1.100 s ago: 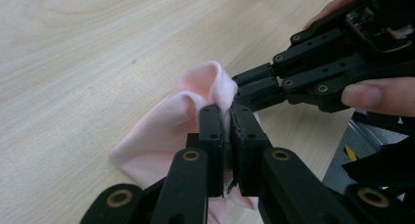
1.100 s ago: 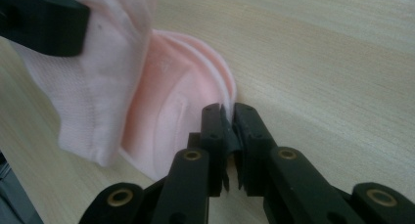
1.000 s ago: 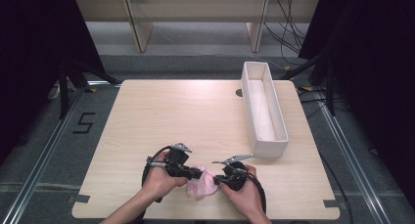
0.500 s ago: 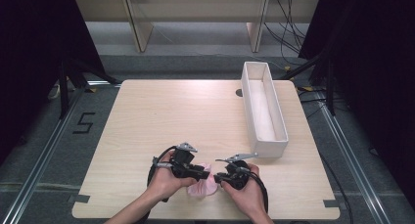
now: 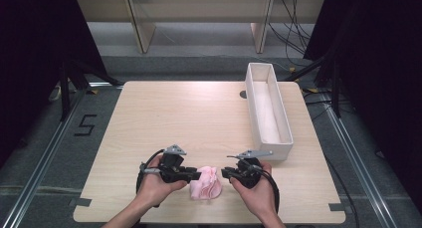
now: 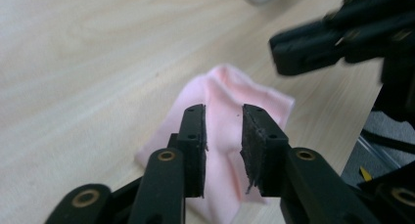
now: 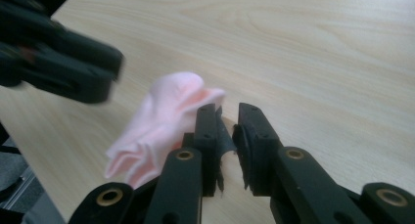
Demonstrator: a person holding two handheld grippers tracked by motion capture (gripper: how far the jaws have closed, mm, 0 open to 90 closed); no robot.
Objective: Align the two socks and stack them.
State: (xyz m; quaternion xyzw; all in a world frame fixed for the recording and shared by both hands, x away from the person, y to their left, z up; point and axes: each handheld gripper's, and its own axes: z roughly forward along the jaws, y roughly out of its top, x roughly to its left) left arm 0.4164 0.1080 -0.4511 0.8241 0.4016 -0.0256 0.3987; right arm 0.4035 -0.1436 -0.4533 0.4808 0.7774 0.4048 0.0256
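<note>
1. The wooden surface [image 5: 199, 118] is a pale rectangular top with a dark round hole near its far edge; grey floor with metal rails lies around it.

2. A long white tray [image 5: 288, 138] stands on the right part of the surface, its length running from the far edge toward the person. It is well apart from the cloth. A pale lining or cloth seems to lie inside; what it is cannot be told.

3. The person's forearms come in from the near edge, each hand wrapped round a black tool with a cable looping behind it.

4. The left gripper [image 5: 198, 175] lies low over the near part of the surface, pointing right at the cloth. In the left gripper view its fingers [image 6: 195, 136] stand a little apart, with the pink cloth seen in the gap beyond them and not pinched by the pads. The fingers have just been closing somewhat after opening.

5. The right gripper [image 5: 225, 173] points left, facing the other tool across the cloth. In the right gripper view its fingers [image 7: 208, 131] are narrowly parted with nothing pressed between them; the cloth lies just beside the left finger.

6. The pink cloth [image 5: 205, 182] sits bunched in soft folds on the surface near the front edge, between the two grippers, released and resting on the wood.
</note>
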